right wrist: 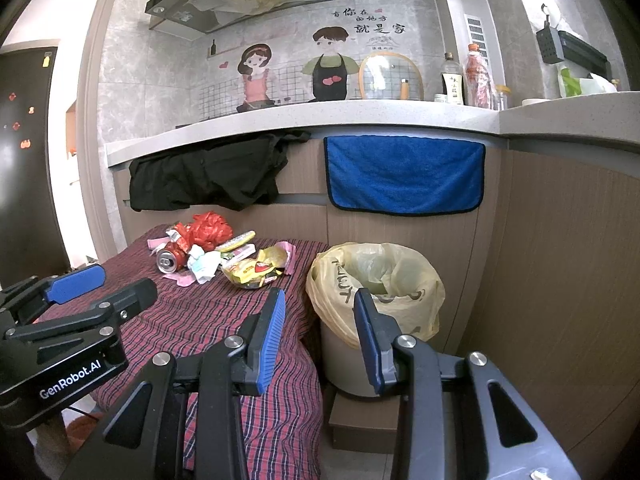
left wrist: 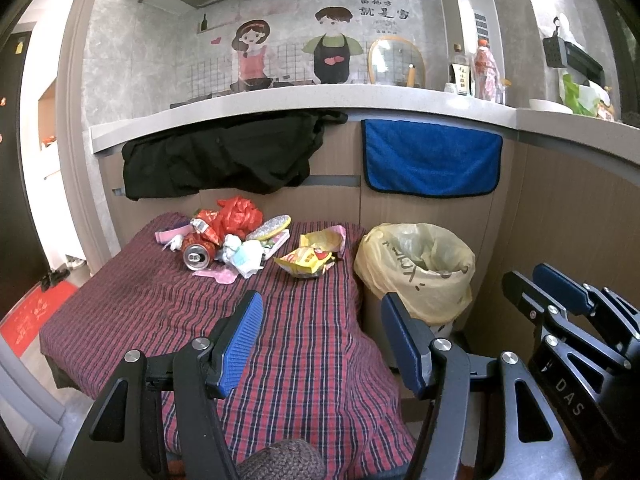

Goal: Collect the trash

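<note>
Left gripper (left wrist: 320,336): jaws stand wide apart, nothing between the blue pads; held above the near part of the checked cloth (left wrist: 200,320). The right wrist view shows it from the side at the left edge, with a maker's name on its body.
Right gripper (right wrist: 320,332): jaws apart at a middling width, nothing between them; held over the gap between the cloth's edge and the bin. The left wrist view shows it side-on at the right edge, lettered "DAS".
Trash pile (left wrist: 236,240): lies at the far end of the cloth-covered surface, close to the cabinet front, well apart from both grippers.
Pile, items: red drink can (left wrist: 195,257) on its side with its top facing the cameras; crumpled red plastic bag (left wrist: 239,213) behind it; white crumpled paper (left wrist: 248,260) just beside the can; yellow snack wrapper (left wrist: 308,262) to the right, nearest the bin; pink scraps at the edges.
Bin (right wrist: 376,292): stands on the floor just beside the cloth's right edge, lined with a yellowish plastic bag (right wrist: 332,280).
Bin, contents: the right wrist view looks deeper inside and shows only crumpled liner; whether trash lies at the bottom cannot be told.
Left wrist view only: brown knitted thing (left wrist: 280,460) at the lower edge; red mat (left wrist: 32,320) on the floor at left.
Right wrist view only: dark door with small red stickers (right wrist: 24,120) at left.
Cabinet front: black garment (left wrist: 216,156) and blue towel (left wrist: 432,160) hang below the counter (left wrist: 280,100).
</note>
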